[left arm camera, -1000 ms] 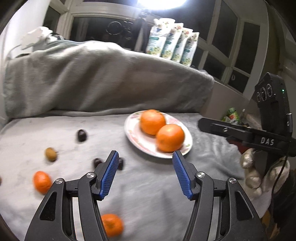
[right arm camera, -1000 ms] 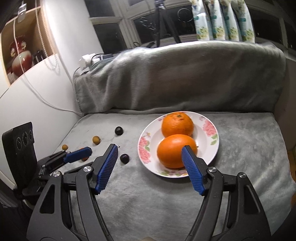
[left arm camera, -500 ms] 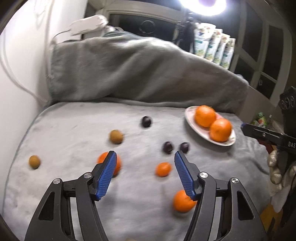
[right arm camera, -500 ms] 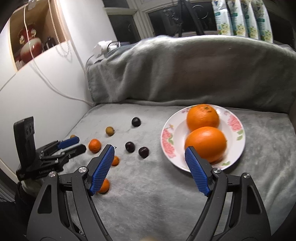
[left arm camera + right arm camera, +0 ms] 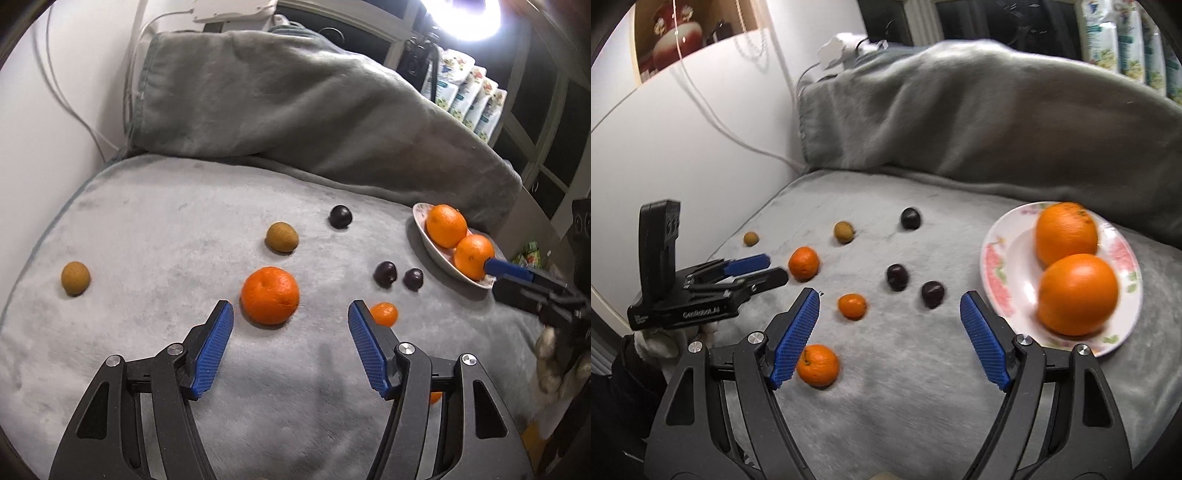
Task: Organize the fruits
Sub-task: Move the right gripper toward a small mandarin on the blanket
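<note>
Near the grey blanket's right edge, our flowered white plate (image 5: 991,288) holds two large oranges (image 5: 1076,293); smaller mandarins (image 5: 269,294), dark plums (image 5: 897,276) and brown fruits (image 5: 282,237) remain scattered. Both tongs (image 5: 290,345) (image 5: 888,338) spread, empty.

1. Grey blanket (image 5: 207,229) covered the surface beneath the fingers and rose over a bulky backrest (image 5: 979,122) ahead of them.
2. White wall (image 5: 683,155) stood left of the fingers, a thin white cable (image 5: 713,114) trailing across it.
3. White power strip (image 5: 236,9) sat atop the backrest, far ahead and left.
4. Row of floral-printed packs (image 5: 469,99) stood ahead and right, against dark window panes.
5. Bright lamp (image 5: 469,18) glared above the packs.
6. Red-and-white jar (image 5: 674,40) sat in a wall niche, far upper left.
</note>
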The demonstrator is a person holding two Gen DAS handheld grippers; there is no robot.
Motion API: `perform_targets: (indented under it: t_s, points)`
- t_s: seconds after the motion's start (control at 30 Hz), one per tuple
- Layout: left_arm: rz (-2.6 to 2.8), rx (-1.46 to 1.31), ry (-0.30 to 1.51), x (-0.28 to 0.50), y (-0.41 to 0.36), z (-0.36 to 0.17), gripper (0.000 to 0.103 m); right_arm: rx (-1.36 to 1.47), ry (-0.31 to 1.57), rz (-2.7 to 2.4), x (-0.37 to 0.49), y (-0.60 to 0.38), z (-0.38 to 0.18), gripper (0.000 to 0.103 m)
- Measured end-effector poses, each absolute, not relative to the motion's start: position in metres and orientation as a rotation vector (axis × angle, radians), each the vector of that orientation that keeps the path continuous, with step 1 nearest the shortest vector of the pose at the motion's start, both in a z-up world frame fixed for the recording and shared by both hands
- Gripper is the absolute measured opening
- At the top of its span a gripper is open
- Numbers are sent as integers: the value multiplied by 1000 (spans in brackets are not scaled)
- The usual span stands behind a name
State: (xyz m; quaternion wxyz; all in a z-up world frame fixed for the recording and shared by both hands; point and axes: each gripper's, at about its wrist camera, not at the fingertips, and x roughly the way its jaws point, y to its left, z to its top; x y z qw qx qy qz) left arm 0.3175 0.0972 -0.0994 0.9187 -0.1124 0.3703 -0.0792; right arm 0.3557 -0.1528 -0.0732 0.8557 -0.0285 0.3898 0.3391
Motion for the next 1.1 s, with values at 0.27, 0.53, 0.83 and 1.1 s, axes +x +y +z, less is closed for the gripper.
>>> perform_targets:
  t_s: [0.27, 0.53, 0.83, 1.1]
  points:
    - [-178, -253, 781, 327, 104, -104, 55, -28, 968, 809, 375, -119, -100, 57]
    - [-182, -311, 815, 340, 114, -111, 51, 8, 1062, 843, 392, -105, -114, 46]
    - [-202, -323, 853, 348, 112, -116, 50, -43, 1118, 849, 396, -91, -127, 41]
    - [-200, -305, 888, 355, 109, -125, 44, -84, 1126, 845, 395, -86, -129, 34]
